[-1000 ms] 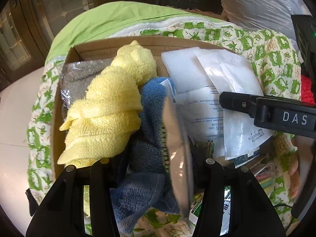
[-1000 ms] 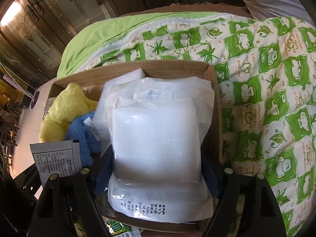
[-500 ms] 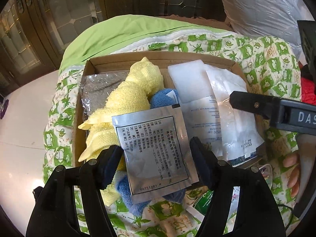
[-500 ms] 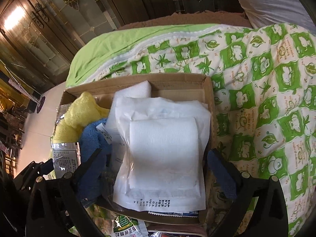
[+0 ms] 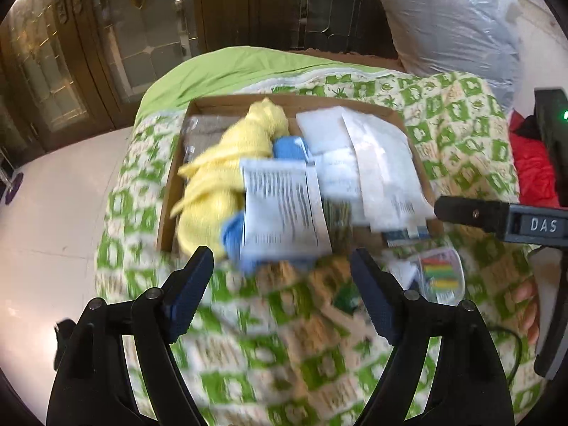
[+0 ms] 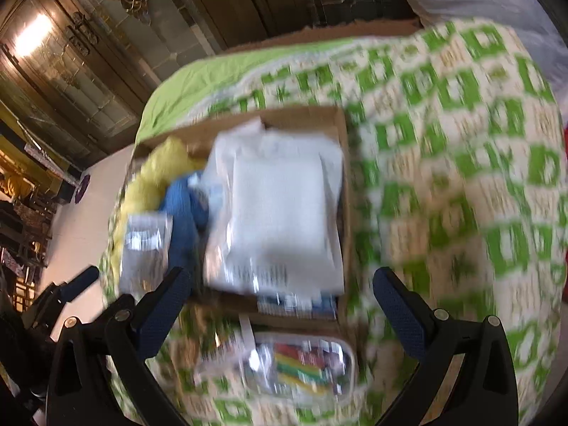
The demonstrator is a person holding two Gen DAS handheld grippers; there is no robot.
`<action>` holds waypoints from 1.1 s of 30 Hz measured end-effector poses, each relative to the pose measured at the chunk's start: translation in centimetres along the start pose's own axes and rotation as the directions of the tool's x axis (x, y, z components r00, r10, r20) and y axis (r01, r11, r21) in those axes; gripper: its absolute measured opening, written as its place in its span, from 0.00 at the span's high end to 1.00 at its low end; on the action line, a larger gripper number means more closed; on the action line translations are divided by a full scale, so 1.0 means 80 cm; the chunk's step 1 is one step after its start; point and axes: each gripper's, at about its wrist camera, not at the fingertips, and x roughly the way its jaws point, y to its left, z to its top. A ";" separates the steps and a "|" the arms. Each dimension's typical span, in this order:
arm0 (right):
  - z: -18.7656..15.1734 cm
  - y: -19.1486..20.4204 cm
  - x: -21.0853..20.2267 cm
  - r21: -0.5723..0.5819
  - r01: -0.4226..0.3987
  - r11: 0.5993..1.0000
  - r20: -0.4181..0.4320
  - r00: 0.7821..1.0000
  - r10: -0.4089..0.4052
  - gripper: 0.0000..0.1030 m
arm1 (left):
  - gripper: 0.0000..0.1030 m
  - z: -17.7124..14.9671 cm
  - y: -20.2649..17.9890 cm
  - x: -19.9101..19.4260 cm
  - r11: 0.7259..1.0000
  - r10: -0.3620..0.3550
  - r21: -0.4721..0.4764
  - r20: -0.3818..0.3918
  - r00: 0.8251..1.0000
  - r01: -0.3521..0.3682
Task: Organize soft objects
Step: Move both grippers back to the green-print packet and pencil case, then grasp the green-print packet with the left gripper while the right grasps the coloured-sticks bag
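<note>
Both releases are done: the left hand-held gripper [image 5: 282, 277] and right hand-held gripper [image 6: 282, 294], jaws just spread wide and empty, back off, leaving the silver printed sachet [image 5: 284, 209] and white plastic-wrapped pad [image 6: 280, 209] in the brown cardboard box [image 5: 170, 195] at twelve o'clock.

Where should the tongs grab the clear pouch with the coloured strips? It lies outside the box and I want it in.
Probably across the clear pouch at its narrower span, coming straight down from above: it lies flat on the quilt just before the cardboard box, leaving no side edge raised. Blur hides details.
</note>
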 end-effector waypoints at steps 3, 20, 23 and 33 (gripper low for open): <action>-0.030 -0.011 -0.002 0.026 -0.017 1.000 -0.014 1.000 0.017 0.00 | 0.22 -0.037 0.011 -0.015 0.998 -0.032 -0.059 0.035 0.999 0.034; -0.090 -0.010 0.030 0.005 0.034 0.999 -0.082 0.996 -0.033 0.00 | 0.22 -0.084 -0.069 0.035 0.972 0.002 0.235 -0.051 0.999 0.010; -0.091 -0.003 0.037 -0.006 0.028 1.000 -0.100 0.995 -0.028 0.00 | 0.22 -0.080 -0.074 0.042 0.970 0.006 0.244 -0.053 0.999 0.007; -0.093 0.030 0.081 -0.083 0.082 0.993 -0.151 0.984 -0.094 0.00 | 0.22 -0.079 -0.069 0.056 0.974 -0.031 0.223 -0.088 0.996 0.050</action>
